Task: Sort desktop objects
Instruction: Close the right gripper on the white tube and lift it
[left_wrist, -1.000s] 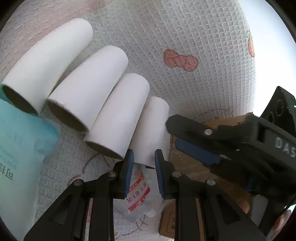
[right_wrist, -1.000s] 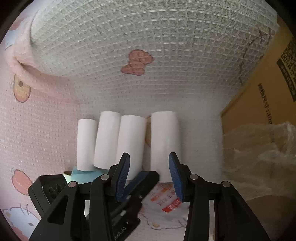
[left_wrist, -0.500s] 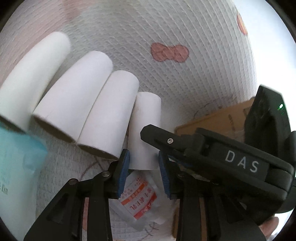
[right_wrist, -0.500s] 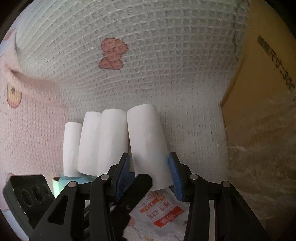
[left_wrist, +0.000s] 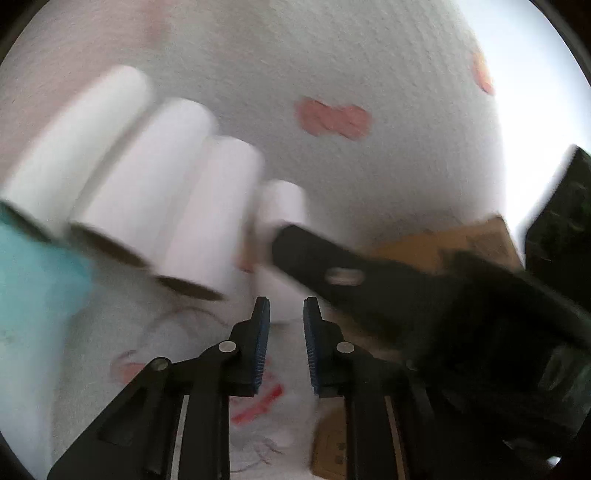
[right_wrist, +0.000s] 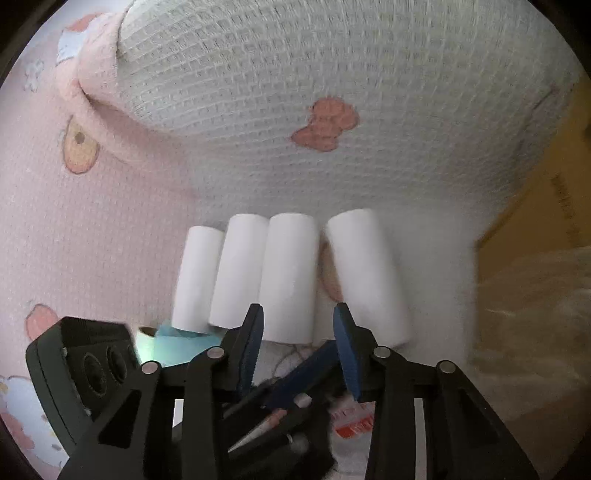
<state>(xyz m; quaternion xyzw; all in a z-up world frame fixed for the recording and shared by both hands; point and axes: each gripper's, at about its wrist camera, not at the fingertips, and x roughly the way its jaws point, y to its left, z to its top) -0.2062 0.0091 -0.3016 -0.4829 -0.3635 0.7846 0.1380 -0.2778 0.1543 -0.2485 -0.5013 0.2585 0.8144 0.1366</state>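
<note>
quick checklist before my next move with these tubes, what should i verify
1. Right gripper empty: ok, jaws apart, nothing between them.
2. Left gripper empty: ok, jaws closing, nothing seen between them.
3. Grippers clear of each other: not ok, the left one's fingers cross under the right one.
4. Tube row even: not ok, rightmost tube tilts, with a gap from the other three tubes.
5. Red-printed sachet free to grab: cannot tell, mostly hidden under the grippers.
</note>
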